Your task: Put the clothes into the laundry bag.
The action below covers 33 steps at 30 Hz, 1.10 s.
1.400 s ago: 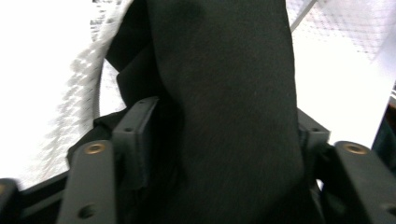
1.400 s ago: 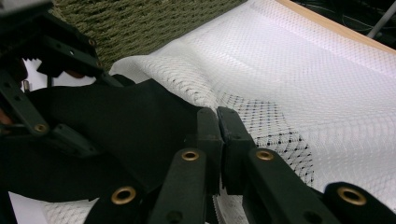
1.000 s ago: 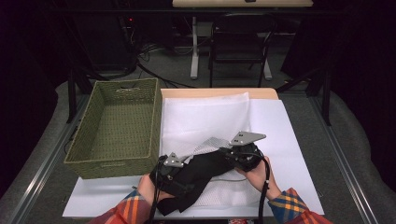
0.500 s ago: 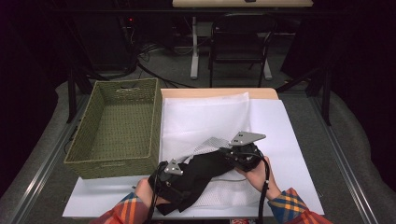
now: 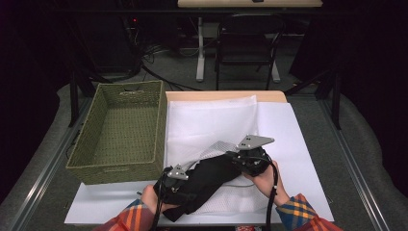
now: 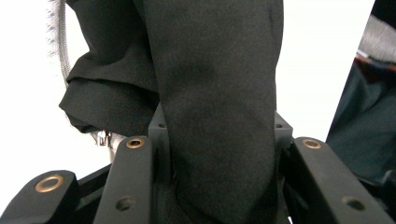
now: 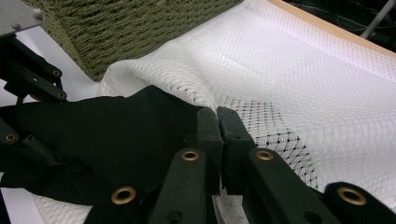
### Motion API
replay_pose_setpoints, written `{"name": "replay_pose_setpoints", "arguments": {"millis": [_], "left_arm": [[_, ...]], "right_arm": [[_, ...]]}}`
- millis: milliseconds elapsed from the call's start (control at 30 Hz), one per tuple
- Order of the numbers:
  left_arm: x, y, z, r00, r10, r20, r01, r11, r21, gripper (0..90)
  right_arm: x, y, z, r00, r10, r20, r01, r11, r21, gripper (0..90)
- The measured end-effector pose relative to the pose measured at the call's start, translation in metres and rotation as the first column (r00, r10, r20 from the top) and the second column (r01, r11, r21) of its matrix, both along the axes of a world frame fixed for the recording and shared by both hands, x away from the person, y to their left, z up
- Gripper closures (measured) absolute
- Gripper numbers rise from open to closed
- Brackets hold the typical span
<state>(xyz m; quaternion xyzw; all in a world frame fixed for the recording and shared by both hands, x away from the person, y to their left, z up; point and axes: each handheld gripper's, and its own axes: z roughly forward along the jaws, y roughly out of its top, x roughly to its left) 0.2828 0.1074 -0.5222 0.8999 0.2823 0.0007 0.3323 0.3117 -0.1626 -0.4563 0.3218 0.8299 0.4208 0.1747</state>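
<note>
The black cloth (image 5: pixel 207 185) lies at the near edge of the table, half on the white mesh bag (image 5: pixel 211 125). It looks soft, light and limp, so it should sag and slip unless pinched at a fold. The left gripper (image 5: pixel 174 185) has been closing its jaws, with the cloth between them. The right gripper (image 7: pixel 218 122) is clenched on the mesh edge. The basket (image 5: pixel 115 168), at ten o'clock, stands just beside, blocking nothing.
</note>
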Motion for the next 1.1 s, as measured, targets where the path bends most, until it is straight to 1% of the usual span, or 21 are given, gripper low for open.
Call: {"name": "replay_pose_setpoints", "arguments": {"millis": [33, 67, 100, 267, 300, 333, 433, 500, 533, 600, 667, 700, 800, 900, 933, 1100], "left_arm": [[-0.001, -0.001, 0.001, 0.9998, 0.018, 0.003, -0.018, 0.9998, -0.002, 59.2], [0.000, -0.001, 0.002, 0.9997, 0.023, -0.010, -0.023, 0.9996, -0.015, 59.2], [0.000, -0.001, 0.003, 0.9996, 0.028, -0.010, -0.028, 0.9993, -0.023, 59.2], [0.001, -0.004, 0.008, 0.9987, 0.048, -0.018, -0.049, 0.9984, -0.027, 59.1], [0.001, -0.005, 0.009, 0.9985, 0.055, -0.007, -0.055, 0.9980, -0.030, 59.2], [0.000, -0.007, 0.009, 0.9982, 0.060, -0.005, -0.060, 0.9978, -0.029, 59.2], [0.000, -0.009, 0.011, 0.9984, 0.055, 0.005, -0.055, 0.9984, -0.014, 59.3], [0.000, -0.009, 0.011, 0.9975, 0.070, 0.002, -0.070, 0.9970, -0.034, 59.3], [0.001, -0.009, 0.012, 0.9975, 0.071, -0.004, -0.071, 0.9969, -0.033, 59.3], [0.001, -0.011, 0.012, 0.9962, 0.087, -0.005, -0.087, 0.9952, -0.046, 59.3], [0.002, -0.012, 0.013, 0.9961, 0.088, -0.001, -0.088, 0.9947, -0.053, 59.3], [0.002, -0.013, 0.013, 0.9962, 0.087, 0.006, -0.087, 0.9953, -0.044, 59.3], [0.002, -0.017, 0.014, 0.9968, 0.079, 0.017, -0.078, 0.9961, -0.041, 59.1], [0.004, -0.019, 0.014, 0.9966, 0.082, 0.013, -0.081, 0.9954, -0.051, 59.1], [0.005, -0.020, 0.014, 0.9958, 0.092, 0.007, -0.091, 0.9942, -0.057, 59.1], [0.008, -0.024, 0.013, 0.9946, 0.103, 0.013, -0.102, 0.9928, -0.063, 59.0]], "right_arm": [[0.000, 0.000, 0.000, 1.0000, -0.001, 0.000, 0.001, 1.000, 0.000, 88.6], [0.000, 0.000, 0.000, 1.0000, -0.001, 0.001, 0.001, 1.000, 0.000, 88.6], [0.000, 0.000, 0.000, 1.0000, 0.000, 0.002, 0.000, 1.000, 0.000, 88.6], [0.000, 0.001, 0.000, 1.0000, 0.002, 0.000, -0.002, 1.000, 0.000, 88.6], [0.000, 0.001, 0.000, 1.0000, 0.003, -0.001, -0.003, 1.000, 0.000, 88.6], [0.001, 0.001, 0.000, 1.0000, 0.004, -0.001, -0.004, 1.000, 0.000, 88.6], [0.000, 0.001, 0.000, 1.0000, 0.004, 0.001, -0.004, 1.000, -0.002, 88.6], [0.000, 0.002, 0.000, 1.0000, 0.006, 0.001, -0.006, 1.000, -0.003, 88.6], [0.000, 0.002, 0.000, 1.0000, 0.006, 0.000, -0.006, 1.000, -0.003, 88.6], [0.001, 0.002, -0.001, 1.0000, 0.005, -0.003, -0.005, 1.000, -0.004, 88.6], [0.001, 0.002, -0.001, 1.0000, 0.003, -0.004, -0.003, 1.000, -0.005, 88.6], [0.000, 0.003, -0.001, 1.0000, 0.004, -0.004, -0.004, 1.000, -0.006, 88.6], [0.000, 0.004, -0.001, 1.0000, 0.005, -0.003, -0.005, 1.000, -0.007, 88.6], [0.001, 0.004, -0.002, 0.9999, 0.008, -0.006, -0.008, 1.000, -0.008, 88.6], [0.001, 0.004, -0.002, 1.0000, 0.007, -0.006, -0.007, 1.000, -0.008, 88.6], [0.000, 0.004, -0.001, 1.0000, 0.007, -0.006, -0.007, 1.000, -0.010, 88.6]]}}
